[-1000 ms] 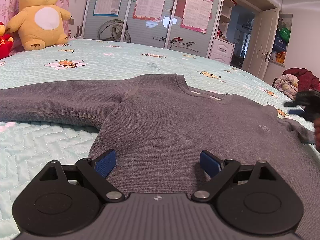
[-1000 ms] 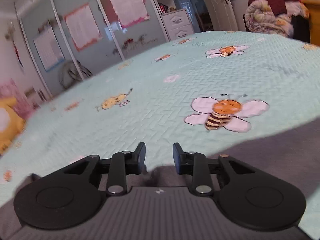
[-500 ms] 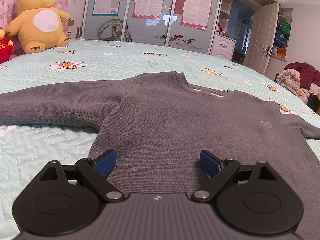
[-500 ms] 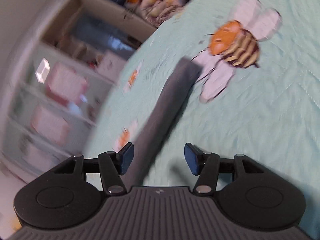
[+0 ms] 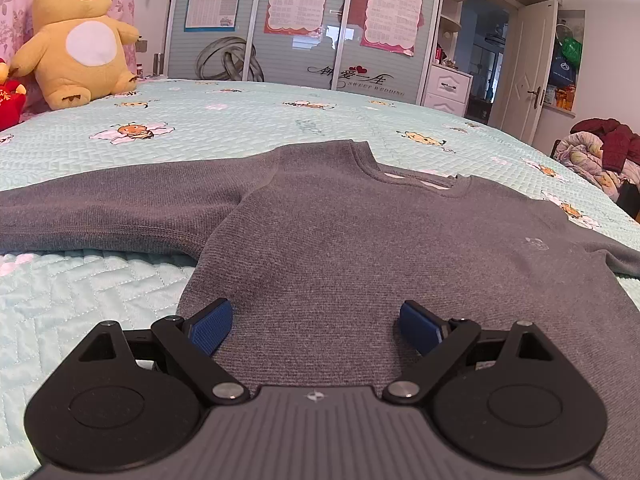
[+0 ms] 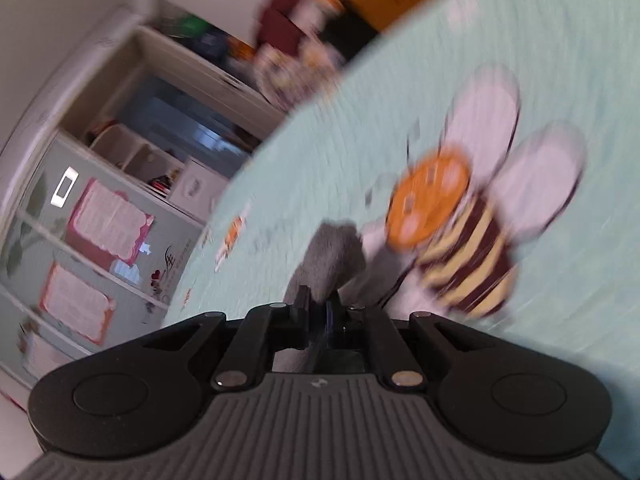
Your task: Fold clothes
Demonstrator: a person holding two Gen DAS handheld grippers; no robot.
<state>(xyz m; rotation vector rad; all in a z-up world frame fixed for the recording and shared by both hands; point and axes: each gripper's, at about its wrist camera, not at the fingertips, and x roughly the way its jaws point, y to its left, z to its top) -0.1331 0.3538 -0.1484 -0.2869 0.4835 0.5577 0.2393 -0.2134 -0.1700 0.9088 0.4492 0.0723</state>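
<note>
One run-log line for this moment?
task: fold clothes | right gripper: just closed, shut on sleeve end | left gripper: open over sweater hem | bedspread: sweater flat

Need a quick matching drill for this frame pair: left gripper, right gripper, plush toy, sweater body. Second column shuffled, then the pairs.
1. left gripper
2. right gripper
3. plush toy
4. sweater

A. flat on the bedspread
B. shut on the grey sleeve end
C. open above the hem
D. sitting at the bed's far left

Pairs: 1-C, 2-B, 3-D, 4-A

Sweater (image 5: 340, 232) lies on bed (image 5: 80, 292), plush toy (image 5: 78, 36) behind.
</note>
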